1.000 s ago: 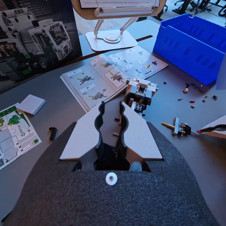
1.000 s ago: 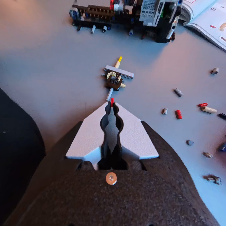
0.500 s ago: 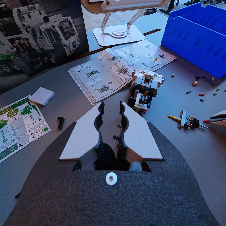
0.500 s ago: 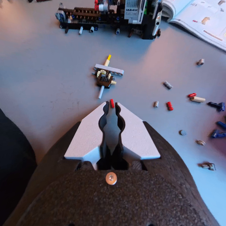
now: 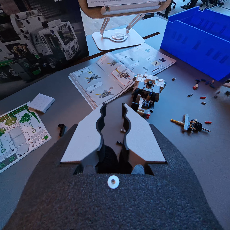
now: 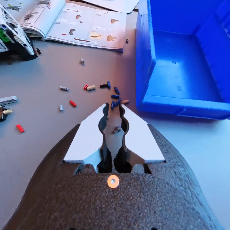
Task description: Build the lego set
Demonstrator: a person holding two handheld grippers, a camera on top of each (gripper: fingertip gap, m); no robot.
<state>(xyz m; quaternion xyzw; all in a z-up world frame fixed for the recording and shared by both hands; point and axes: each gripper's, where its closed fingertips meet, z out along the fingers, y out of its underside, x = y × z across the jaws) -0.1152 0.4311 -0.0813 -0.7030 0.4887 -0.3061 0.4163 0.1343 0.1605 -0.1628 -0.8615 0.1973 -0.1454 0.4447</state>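
The dark grey surface looks smooth and matt, with a soft sheen under the light. The left hand-held gripper has a rough, grainy black body, smooth matt white plastic finger covers and dark rubbery wavy pads; a shiny metal screw sits in its body. The right hand-held gripper shows the same finishes. The big blue plastic bin near the surface's far right edge is smooth and slightly glossy. The open paper instruction booklet looks satiny. The small red, blue and tan plastic pins are glossy. The printed sticker sheet at the left edge is shiny paper.
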